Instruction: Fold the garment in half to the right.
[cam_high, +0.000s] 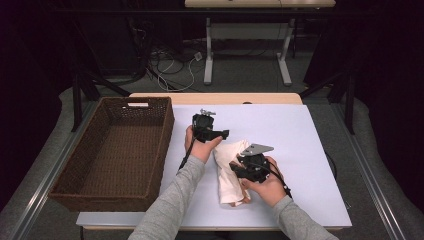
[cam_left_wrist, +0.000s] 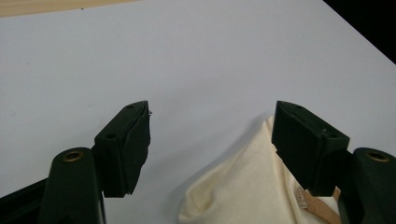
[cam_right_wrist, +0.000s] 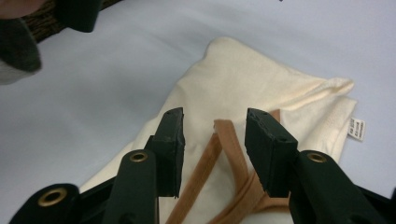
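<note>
Surface: white table top with a wooden strip along its far edge; dark floor with cables beyond
Garment: cream folded cloth with tan strap trim and a small white label at one corner, lying flat on the table near the front edge, between the two hands
Left gripper: hovers just past the far end of the cloth; jaws stand wide apart with nothing between them, one jaw above the cloth's corner in the left gripper view
Right gripper: over the middle of the cloth; jaws apart, straddling the end of the tan strap; pads not pressing on it
Basket: brown wicker basket at the left side of the table, a handle slot in its far wall, nothing inside
Basket to cloth: well apart, bare table between them
Open room: broad bare table right of and beyond the cloth; the basket's left wall sits at the table's left edge
</note>
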